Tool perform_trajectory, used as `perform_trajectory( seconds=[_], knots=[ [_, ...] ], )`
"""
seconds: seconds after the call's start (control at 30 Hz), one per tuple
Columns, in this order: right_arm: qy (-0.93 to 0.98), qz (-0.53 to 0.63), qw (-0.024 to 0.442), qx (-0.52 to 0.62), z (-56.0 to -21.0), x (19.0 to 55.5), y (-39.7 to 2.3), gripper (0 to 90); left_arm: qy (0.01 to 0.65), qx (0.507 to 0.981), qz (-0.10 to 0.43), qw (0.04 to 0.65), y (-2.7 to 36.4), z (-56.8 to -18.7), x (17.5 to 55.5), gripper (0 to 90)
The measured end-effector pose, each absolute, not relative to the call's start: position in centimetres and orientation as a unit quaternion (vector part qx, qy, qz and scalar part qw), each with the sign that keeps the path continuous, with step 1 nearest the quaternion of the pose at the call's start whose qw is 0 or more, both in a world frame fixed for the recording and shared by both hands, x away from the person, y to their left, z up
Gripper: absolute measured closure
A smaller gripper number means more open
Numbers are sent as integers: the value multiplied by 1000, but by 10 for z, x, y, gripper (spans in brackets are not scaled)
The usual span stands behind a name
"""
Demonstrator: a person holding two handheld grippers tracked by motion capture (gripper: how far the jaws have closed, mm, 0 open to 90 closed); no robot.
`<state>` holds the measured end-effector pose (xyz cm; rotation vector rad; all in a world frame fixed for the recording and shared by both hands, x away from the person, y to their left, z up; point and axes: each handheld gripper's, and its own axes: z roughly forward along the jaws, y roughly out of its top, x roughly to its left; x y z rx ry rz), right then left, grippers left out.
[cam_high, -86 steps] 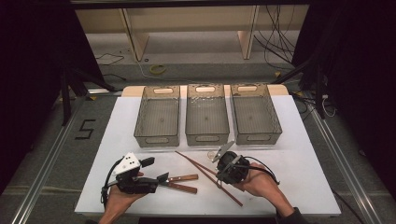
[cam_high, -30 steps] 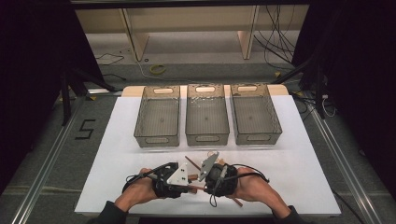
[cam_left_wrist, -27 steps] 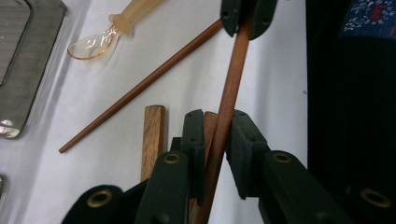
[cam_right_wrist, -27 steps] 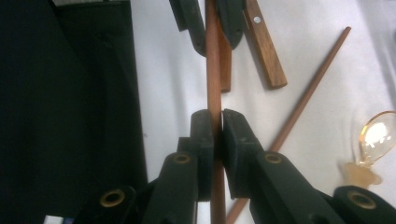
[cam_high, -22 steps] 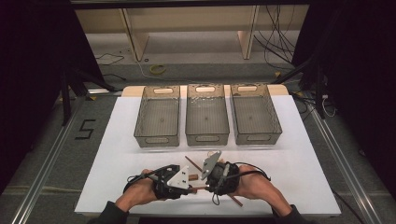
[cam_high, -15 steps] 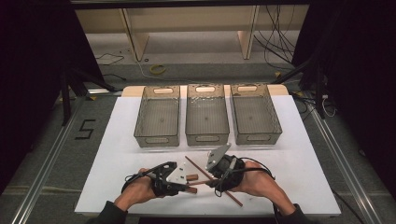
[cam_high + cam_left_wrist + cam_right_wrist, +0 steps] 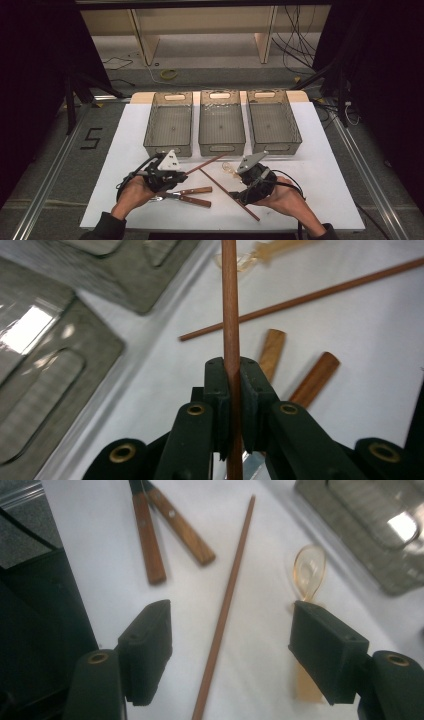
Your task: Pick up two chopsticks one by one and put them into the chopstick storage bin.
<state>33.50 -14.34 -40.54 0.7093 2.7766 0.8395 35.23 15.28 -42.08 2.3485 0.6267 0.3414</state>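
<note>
My left gripper (image 7: 183,175) (image 7: 233,375) is shut on a thin brown chopstick (image 7: 206,164) (image 7: 230,300), which sticks out past the jaws toward the bins. A second chopstick (image 7: 227,192) (image 7: 226,600) lies slanted on the white table. My right gripper (image 7: 241,193) (image 7: 232,630) hovers over it; its jaws have just been opening and stand wide, one on each side, not touching it. A clear amber spoon (image 7: 227,167) (image 7: 309,570) lies just beyond the right jaw. Two wood-handled utensils (image 7: 192,196) (image 7: 165,530) lie side by side under the left hand.
Three grey see-through bins (image 7: 168,125) (image 7: 221,122) (image 7: 272,120) stand in a row at the back of the table (image 7: 325,165). In the left gripper view a bin (image 7: 55,370) lies at the left. The table's front edge is close beneath both hands.
The two grippers were together at the table's middle. The left one has pulled away leftward with a chopstick in its jaws. The right one has shifted right and opened.
</note>
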Motion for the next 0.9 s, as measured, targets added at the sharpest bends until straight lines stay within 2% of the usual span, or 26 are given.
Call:
perform_trajectory(
  seconds=[0.37,0.9],
  knots=[
    [934,240,60,259,-427,336,-148,332,313,863,150,366,178,-404,386,834],
    [937,225,47,262,-438,337,-141,330,387,831,170,362,195,-384,448,834]
  ],
)
